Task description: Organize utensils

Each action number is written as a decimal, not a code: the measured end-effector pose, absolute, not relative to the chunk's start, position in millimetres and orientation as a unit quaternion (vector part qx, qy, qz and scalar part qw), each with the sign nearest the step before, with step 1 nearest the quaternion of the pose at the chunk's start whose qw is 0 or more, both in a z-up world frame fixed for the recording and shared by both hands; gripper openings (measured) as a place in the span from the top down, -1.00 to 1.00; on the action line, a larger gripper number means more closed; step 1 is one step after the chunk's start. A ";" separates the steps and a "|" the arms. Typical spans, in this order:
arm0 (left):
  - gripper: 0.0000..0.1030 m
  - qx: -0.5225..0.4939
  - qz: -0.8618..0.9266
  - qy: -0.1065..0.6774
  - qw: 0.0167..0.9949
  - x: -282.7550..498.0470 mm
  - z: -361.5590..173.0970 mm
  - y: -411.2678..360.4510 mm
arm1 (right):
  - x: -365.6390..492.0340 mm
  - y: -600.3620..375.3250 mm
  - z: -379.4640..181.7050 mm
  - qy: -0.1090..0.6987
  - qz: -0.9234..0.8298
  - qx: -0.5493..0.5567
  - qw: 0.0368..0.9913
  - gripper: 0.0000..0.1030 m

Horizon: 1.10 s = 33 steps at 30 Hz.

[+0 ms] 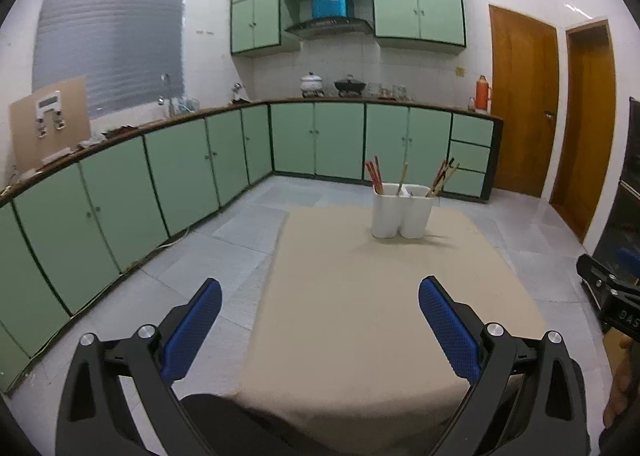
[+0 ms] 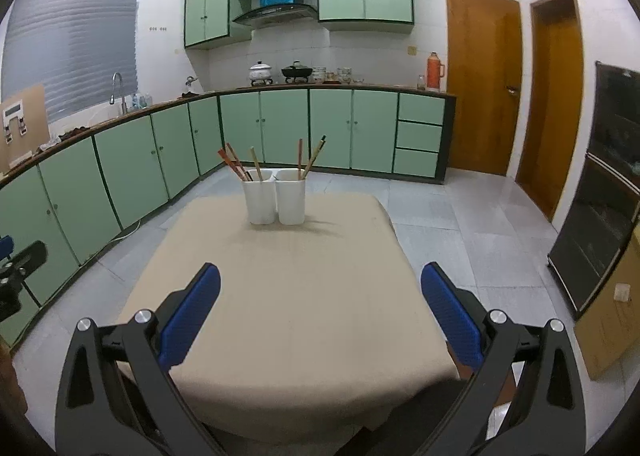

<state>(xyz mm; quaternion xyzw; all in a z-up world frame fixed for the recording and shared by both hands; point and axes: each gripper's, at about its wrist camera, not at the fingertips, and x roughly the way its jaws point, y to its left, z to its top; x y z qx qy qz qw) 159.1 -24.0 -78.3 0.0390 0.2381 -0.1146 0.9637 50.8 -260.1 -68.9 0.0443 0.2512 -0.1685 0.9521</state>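
Both my grippers, left gripper (image 1: 320,296) and right gripper (image 2: 320,284), gape wide, empty. Chopsticks (image 2: 256,164) in white holder (image 2: 276,196) look light, stiff, slippery; pinch mid-shaft.

On the black body of my right gripper (image 1: 616,296), at the edge of my left camera's view, I read only "DAS"; nothing else is legible.

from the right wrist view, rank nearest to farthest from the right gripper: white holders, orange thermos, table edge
1. Table edge, just below the open right gripper.
2. White holders, far side of the table, slightly left.
3. Orange thermos, back counter, right, by the door.
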 end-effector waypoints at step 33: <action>-0.88 0.008 -0.081 0.182 0.980 42.1 -46.5 16.9 | -68.3 -228.4 -23.4 0.171 -0.181 0.026 0.968 -0.89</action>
